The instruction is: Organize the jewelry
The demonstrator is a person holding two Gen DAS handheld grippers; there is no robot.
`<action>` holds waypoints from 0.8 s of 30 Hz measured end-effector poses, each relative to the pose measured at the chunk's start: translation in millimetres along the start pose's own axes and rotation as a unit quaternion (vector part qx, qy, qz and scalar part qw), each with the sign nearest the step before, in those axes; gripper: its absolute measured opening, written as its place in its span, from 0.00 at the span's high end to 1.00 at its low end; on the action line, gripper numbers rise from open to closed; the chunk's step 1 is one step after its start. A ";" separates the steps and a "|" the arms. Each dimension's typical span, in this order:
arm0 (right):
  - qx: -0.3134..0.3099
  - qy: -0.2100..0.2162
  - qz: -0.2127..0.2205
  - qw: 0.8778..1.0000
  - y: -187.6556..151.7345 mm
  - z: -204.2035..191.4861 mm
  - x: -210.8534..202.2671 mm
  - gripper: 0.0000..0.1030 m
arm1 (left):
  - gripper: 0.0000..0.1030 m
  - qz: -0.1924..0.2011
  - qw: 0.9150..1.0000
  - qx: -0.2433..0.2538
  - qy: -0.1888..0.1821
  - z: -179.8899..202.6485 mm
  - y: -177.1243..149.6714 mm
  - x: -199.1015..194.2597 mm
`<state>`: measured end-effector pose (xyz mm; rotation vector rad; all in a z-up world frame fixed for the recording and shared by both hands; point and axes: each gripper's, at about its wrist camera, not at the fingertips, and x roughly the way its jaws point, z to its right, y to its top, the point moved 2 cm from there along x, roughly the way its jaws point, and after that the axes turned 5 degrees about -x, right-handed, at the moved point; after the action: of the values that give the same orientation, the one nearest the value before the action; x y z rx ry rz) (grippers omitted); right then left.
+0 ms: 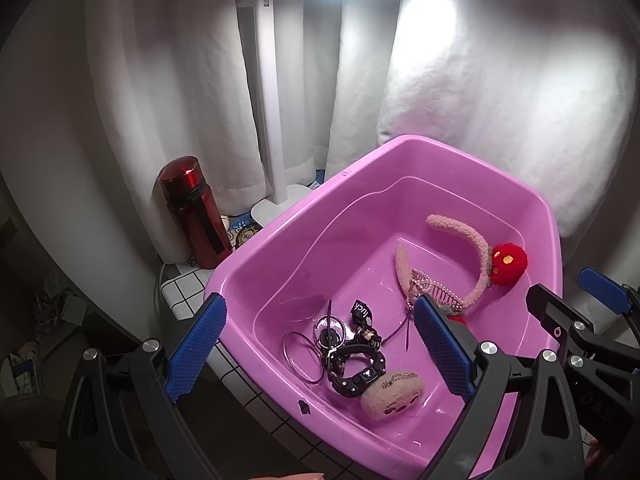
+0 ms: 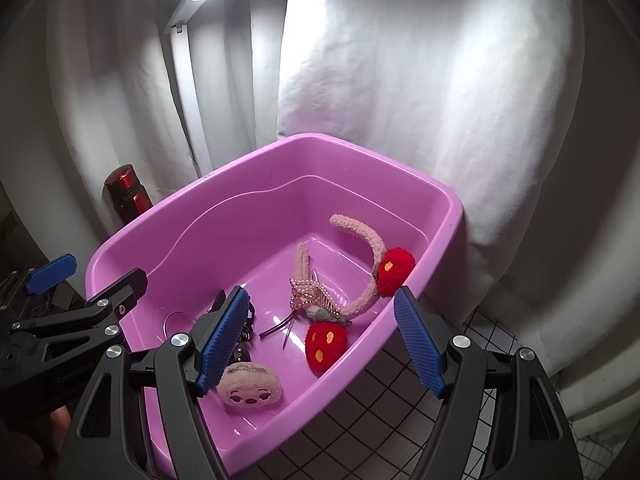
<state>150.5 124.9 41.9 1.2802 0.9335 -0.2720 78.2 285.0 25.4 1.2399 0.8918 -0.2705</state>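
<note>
Lying below hand-held grippers (image 1: 320,344): jewelry (image 1: 356,356)

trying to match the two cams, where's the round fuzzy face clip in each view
Left wrist: the fuzzy face clip lies low centre, on the pink tub floor beside the black bracelet.
Right wrist: the clip sits lower left, by the left blue finger pad.
Shared landmark: the red bottle behind the tub.
</note>
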 end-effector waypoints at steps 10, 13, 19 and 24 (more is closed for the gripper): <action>-0.001 0.001 0.001 1.000 -1.0 0.4 -1.6 0.30 | 0.10 0.001 1.000 0.000 0.000 -0.2 -0.6 -1.3; -0.002 0.001 0.002 1.000 -1.5 0.6 -2.3 0.30 | 0.10 0.000 1.000 0.002 0.000 -0.2 -1.0 -2.6; -0.002 0.000 0.002 1.000 -2.1 0.9 -3.9 0.30 | 0.10 -0.001 1.000 0.003 -0.002 0.4 -2.1 -4.2; -0.001 0.000 0.003 1.000 -2.8 0.8 -5.3 0.30 | 0.10 -0.006 1.000 0.005 -0.002 0.1 -2.9 -2.9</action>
<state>145.8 121.7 43.7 1.2803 0.9295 -0.2668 74.6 283.1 25.4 1.2437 0.8957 -0.2865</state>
